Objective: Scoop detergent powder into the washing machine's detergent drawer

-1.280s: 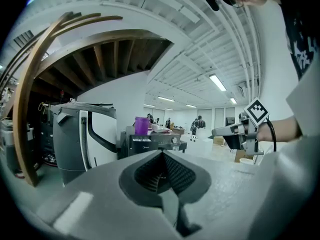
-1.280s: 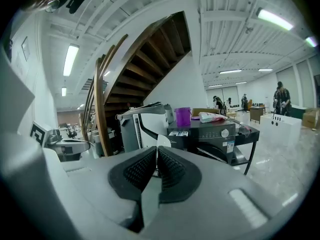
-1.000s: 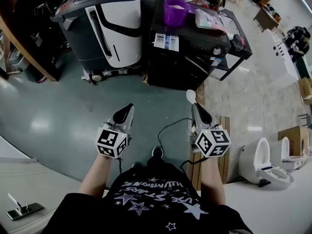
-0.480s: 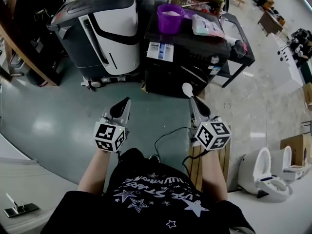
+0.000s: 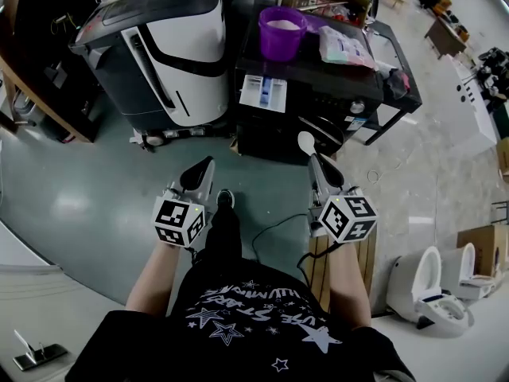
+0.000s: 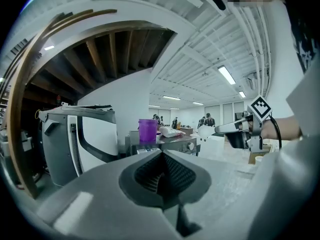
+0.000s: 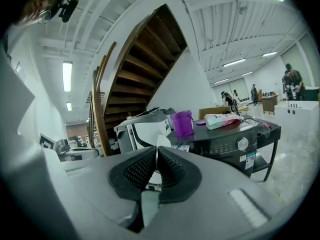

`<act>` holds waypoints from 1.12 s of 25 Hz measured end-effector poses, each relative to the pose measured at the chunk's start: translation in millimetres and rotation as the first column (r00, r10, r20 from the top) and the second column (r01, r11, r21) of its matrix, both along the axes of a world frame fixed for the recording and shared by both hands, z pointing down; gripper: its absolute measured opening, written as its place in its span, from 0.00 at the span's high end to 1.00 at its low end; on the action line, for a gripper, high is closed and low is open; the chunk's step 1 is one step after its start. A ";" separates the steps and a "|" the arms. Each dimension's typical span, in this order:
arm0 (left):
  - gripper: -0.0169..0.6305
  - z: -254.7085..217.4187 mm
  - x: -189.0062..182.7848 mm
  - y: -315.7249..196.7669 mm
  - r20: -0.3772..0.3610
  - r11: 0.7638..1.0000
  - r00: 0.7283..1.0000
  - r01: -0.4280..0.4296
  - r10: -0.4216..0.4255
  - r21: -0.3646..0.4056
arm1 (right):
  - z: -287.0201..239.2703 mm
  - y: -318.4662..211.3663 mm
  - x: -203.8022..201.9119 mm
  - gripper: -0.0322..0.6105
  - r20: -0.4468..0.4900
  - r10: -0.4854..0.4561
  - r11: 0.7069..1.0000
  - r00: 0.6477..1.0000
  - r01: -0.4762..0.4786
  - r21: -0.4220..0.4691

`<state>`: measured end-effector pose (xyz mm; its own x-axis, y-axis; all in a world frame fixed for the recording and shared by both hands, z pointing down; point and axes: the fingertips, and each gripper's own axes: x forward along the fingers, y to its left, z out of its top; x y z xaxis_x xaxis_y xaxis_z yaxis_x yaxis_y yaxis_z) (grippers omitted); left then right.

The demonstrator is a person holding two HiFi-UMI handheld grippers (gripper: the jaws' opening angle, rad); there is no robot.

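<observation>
Washing machine (image 5: 318, 106): black front-loader straight ahead of the person and well apart from both grippers; its top carries the supplies
White appliance (image 5: 171, 50): stands just beside the machine on its left; no part in the job
Detergent drawer (image 5: 264, 92): white with a blue section, at the machine's upper left corner; it looks pulled out towards the person, so the target seems ready to be filled
Detergent bag (image 5: 343, 48): lies flat on the machine's top, to the right of the cup
Purple cup (image 5: 282, 32): upright at the back left of the top, behind the drawer; pale contents show at its mouth, probably the powder
Left gripper (image 5: 205, 169): jaws pressed together with nothing between them; held low and level, pointing at the machine
Right gripper (image 5: 316, 165): jaws pinched on the handle of a white spoon (image 5: 305, 142); bowl sticks out ahead, empty as far as can be seen
Stage: approach, by my reading; no powder scooped yet
Risk: the thin handle may twist in the pinch once loaded, tipping powder onto the top or floor; a careless dip could knock the light cup over; a tilted carry to the narrow drawer would spill short of it
</observation>
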<state>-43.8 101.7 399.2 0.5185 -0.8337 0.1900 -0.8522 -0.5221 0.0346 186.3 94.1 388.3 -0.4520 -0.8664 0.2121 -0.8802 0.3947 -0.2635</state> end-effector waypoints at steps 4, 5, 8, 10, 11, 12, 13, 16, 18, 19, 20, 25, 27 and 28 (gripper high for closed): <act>0.97 12.6 -7.9 -54.4 -0.018 1.000 1.000 -0.016 0.015 -0.018 | 1.9 -47.4 -0.1 0.89 -0.018 0.035 0.999 0.999 -0.035 0.003; 0.97 14.1 -10.7 -70.7 -0.022 1.000 1.000 -0.018 0.017 -0.021 | 2.0 -61.8 -0.3 0.89 -0.021 0.046 0.999 0.999 -0.046 0.002; 0.97 11.0 -17.5 -124.1 -0.028 1.000 0.999 -0.028 0.028 -0.011 | -1.0 -109.8 -2.3 0.89 -0.040 0.071 0.997 0.997 -0.071 0.001; 0.97 8.6 -21.1 -159.4 -0.030 0.999 0.999 -0.038 0.038 -0.004 | -4.3 -141.8 -4.2 0.89 -0.051 0.086 0.996 0.995 -0.086 0.004; 0.97 8.0 -23.0 -175.8 -0.032 0.999 0.999 -0.042 0.042 -0.004 | -6.4 -157.0 -5.1 0.89 -0.052 0.093 0.996 0.994 -0.093 0.005; 0.97 7.3 -24.8 -191.3 -0.034 0.999 0.998 -0.046 0.046 -0.005 | -9.1 -171.7 -6.0 0.89 -0.052 0.100 0.995 0.994 -0.100 0.008; 0.97 6.3 -26.3 -205.8 -0.036 0.999 0.998 -0.051 0.050 -0.005 | -12.4 -185.9 -6.8 0.89 -0.052 0.106 0.994 0.993 -0.106 0.011; 0.97 3.3 -31.0 -244.3 -0.032 0.998 0.997 -0.068 0.068 -0.004 | -23.3 -224.8 -9.6 0.89 -0.054 0.121 0.992 0.991 -0.120 0.024; 0.97 1.5 -34.1 -268.2 -0.030 0.997 0.997 -0.078 0.078 -0.003 | -32.1 -248.9 -11.0 0.89 -0.055 0.133 0.991 0.990 -0.131 0.037; 0.97 0.6 -35.4 -279.6 -0.033 0.997 0.996 -0.082 0.082 -0.003 | -37.4 -260.5 -11.6 0.89 -0.056 0.139 0.990 0.989 -0.137 0.045; 0.97 -0.2 -36.6 -290.5 -0.038 0.996 0.996 -0.087 0.087 -0.003 | -43.1 -272.0 -12.2 0.89 -0.060 0.145 0.988 0.988 -0.142 0.055; 0.97 0.2 -41.5 -341.0 -0.049 0.993 0.992 -0.120 0.120 -0.004 | -76.6 -327.6 -21.1 0.89 -0.106 0.149 0.984 0.983 -0.137 0.117; 0.97 2.8 -42.3 -357.2 -0.057 0.991 0.989 -0.136 0.136 -0.012 | -86.8 -346.8 -25.9 0.89 -0.148 0.140 0.984 0.979 -0.121 0.133; 0.97 4.1 -42.3 -363.9 -0.061 0.989 0.988 -0.145 0.144 -0.015 | -90.2 -355.7 -28.1 0.89 -0.178 0.131 0.985 0.975 -0.107 0.134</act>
<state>-86.1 -262.2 403.2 0.6442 -0.7455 0.1707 -0.7639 -0.6384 0.0947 158.2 -261.6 298.0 -0.3069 -0.9363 0.1707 -0.9517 0.3034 -0.0469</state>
